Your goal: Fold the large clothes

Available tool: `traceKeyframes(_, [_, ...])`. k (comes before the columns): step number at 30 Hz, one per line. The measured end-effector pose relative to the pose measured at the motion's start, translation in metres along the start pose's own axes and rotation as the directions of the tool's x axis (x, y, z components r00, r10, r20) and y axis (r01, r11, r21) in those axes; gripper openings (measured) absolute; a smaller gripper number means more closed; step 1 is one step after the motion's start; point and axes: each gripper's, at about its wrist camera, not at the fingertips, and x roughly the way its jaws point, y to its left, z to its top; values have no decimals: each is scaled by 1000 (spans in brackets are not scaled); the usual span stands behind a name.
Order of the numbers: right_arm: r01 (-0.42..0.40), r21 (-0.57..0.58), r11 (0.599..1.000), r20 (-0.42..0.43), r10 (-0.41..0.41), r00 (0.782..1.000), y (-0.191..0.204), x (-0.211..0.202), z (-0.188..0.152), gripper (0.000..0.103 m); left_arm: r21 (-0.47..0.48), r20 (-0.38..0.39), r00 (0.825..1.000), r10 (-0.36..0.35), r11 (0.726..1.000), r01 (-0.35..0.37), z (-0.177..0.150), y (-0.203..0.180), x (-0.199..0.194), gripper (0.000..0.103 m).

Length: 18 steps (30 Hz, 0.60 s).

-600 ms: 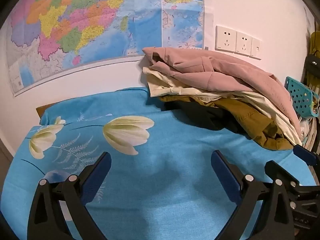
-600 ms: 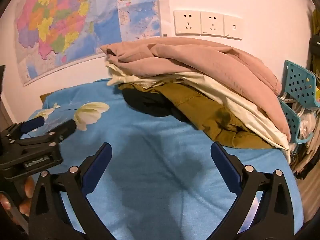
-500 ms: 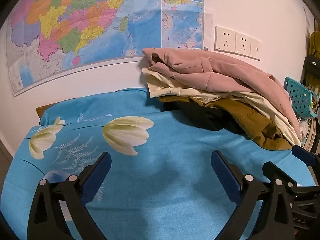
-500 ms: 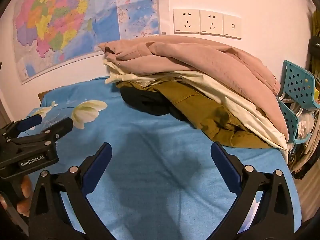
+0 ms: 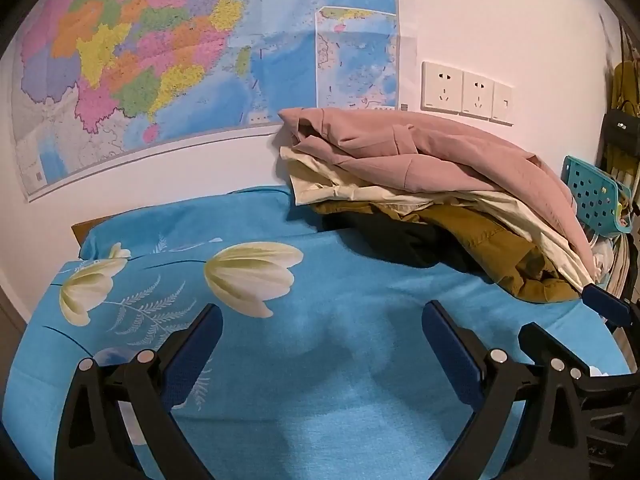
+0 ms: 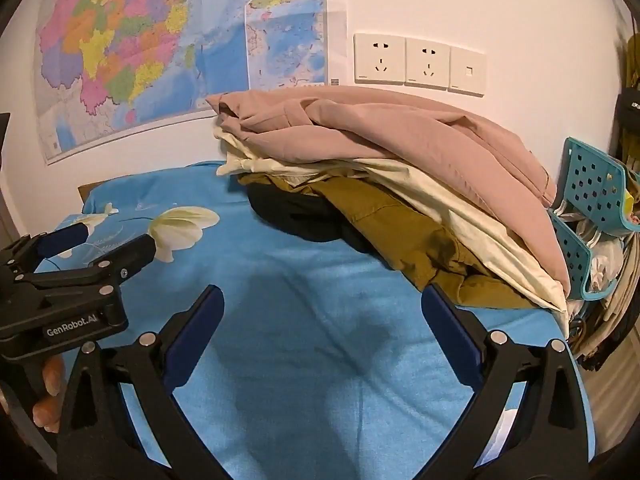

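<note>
- Left gripper (image 5: 322, 322) and right gripper (image 6: 322, 304): both released, jaws spread wide, nothing between them, hovering over the bare blue floral bedsheet (image 5: 320, 380).
- Beyond, at the wall on the far right of the sheet, lies a pile of 4 garments: pink garment (image 6: 400, 132) on top, cream garment (image 6: 460, 200), olive garment (image 6: 400, 224), black garment (image 6: 296, 212) lowest.
- Behind: wall map (image 5: 160, 60), sockets (image 6: 420, 62).

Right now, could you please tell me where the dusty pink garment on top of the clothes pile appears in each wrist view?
Left wrist view: the dusty pink garment lies right of centre, topping the pile, below the white wall sockets.
Right wrist view: the same garment spans the centre and right, again directly under the sockets.
Shared landmark: the white wall sockets.
</note>
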Motion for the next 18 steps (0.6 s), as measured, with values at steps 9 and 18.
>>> traceKeyframes(9, [-5, -9, 1000, 13, 5, 1000, 3, -1, 0, 97, -11, 13, 1000, 1, 1000, -1, 1, 3, -3, 96])
traceKeyframes(18, [-9, -8, 1000, 16, 9, 1000, 3, -1, 1, 97, -7, 24, 1000, 6, 1000, -5, 0, 2, -4, 96])
